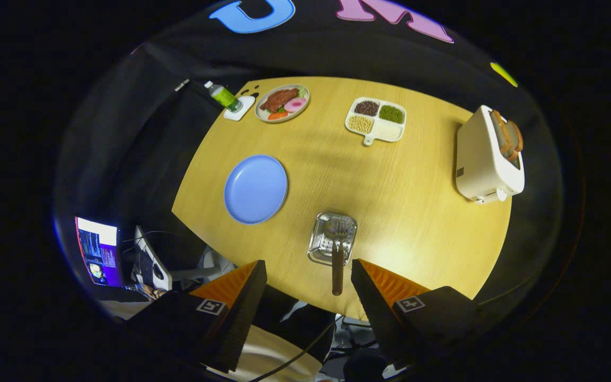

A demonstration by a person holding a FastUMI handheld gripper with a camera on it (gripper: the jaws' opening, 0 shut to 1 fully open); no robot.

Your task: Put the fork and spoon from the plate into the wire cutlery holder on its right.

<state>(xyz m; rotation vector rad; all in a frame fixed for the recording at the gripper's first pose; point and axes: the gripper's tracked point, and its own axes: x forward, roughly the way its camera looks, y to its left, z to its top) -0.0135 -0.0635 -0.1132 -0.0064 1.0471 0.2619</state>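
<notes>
With the gripper [308,276] held high above the round wooden table [417,212], its two fingers stand wide apart and hold nothing; no contact with any object.

Wire cutlery holder [332,237] sits on the table just ahead of the fingers, roughly centred on the gap between them. Cutlery is already in it: a dark handle [337,273] sticks out of the holder toward the gripper, ending between the fingertips but clear of both. Fork tines [340,229] are visible inside the holder. A spoon bowl seems to lie beside them, but it's too blurred against the shiny wire to be sure, and I can't tell whether there's one handle or two overlapping.

Blue plate [255,189] is to the left of the holder, apart from it, with nothing on it.

Beyond those, at the far side of the table: a plate of food [282,103] with meat and vegetables, a green bottle [223,96] standing on a white coaster [239,108] just left of it, and a white divided dish [375,120] with beans or grains in three compartments. A white toaster [488,156] with bread in the slot sits at the right edge of the table, well apart from the rest.

A lit screen [98,250] is off the table, left of the fingers.
</notes>
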